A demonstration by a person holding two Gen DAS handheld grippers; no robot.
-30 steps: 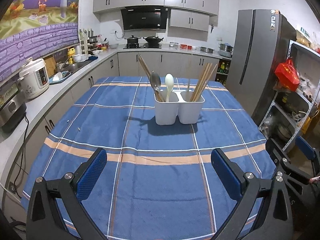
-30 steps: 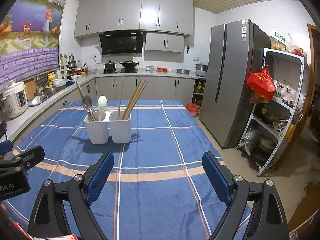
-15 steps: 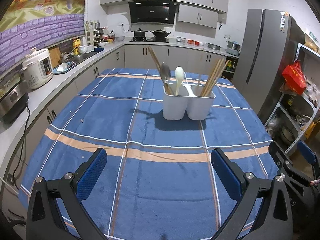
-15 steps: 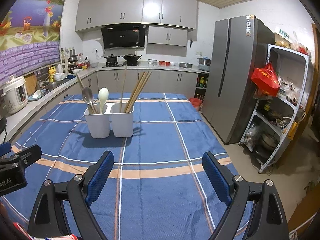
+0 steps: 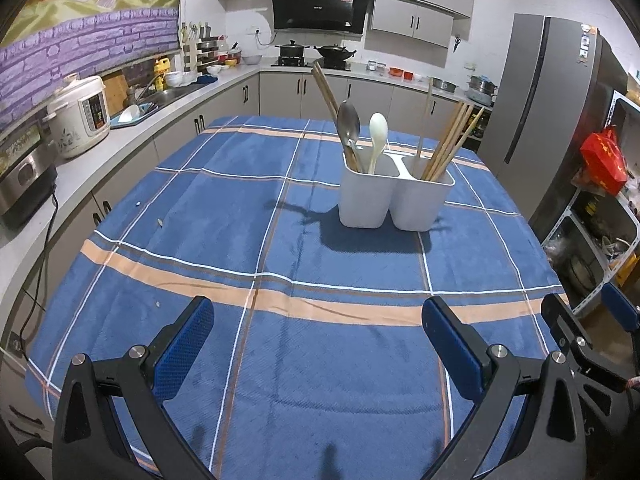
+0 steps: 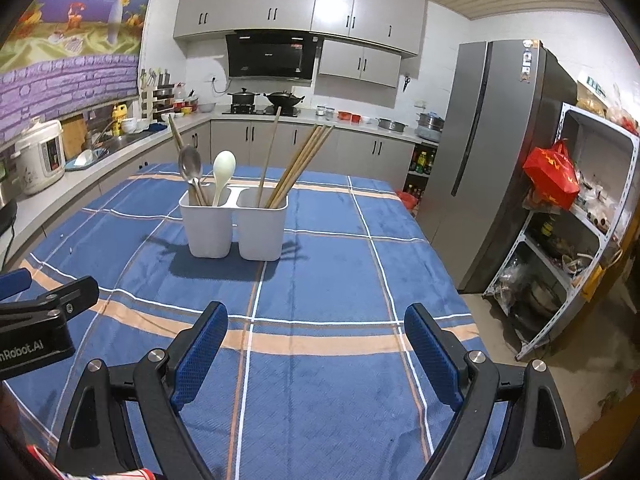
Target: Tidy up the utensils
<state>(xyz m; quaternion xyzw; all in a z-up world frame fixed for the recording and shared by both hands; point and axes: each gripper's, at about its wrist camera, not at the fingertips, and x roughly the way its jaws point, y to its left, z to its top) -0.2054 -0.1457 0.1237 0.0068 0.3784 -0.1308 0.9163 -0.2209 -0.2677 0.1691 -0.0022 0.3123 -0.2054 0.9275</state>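
Note:
A white two-compartment utensil holder [image 5: 394,196] [image 6: 234,224] stands upright on the blue plaid tablecloth [image 5: 280,264] [image 6: 332,280]. Its left compartment holds a metal spoon [image 5: 347,122] [image 6: 190,166], a pale plastic spoon [image 5: 377,130] [image 6: 223,166] and a wooden stick; its right one holds several wooden chopsticks [image 5: 448,144] [image 6: 300,164]. My left gripper [image 5: 318,344] hovers open over the near part of the cloth, well short of the holder, with nothing between its blue pads. My right gripper [image 6: 316,346] is likewise open and empty; the left gripper's tip shows at its left edge.
A grey counter with a rice cooker [image 5: 80,114], sink and stove runs along the left and back walls. A grey fridge [image 6: 492,152] and a metal shelf [image 6: 572,240] with a red bag [image 6: 552,172] stand right of the table.
Both cameras have moved closer to the holder and tilted slightly, so it looks larger now. Both grippers stayed open and empty; nothing on the table moved.

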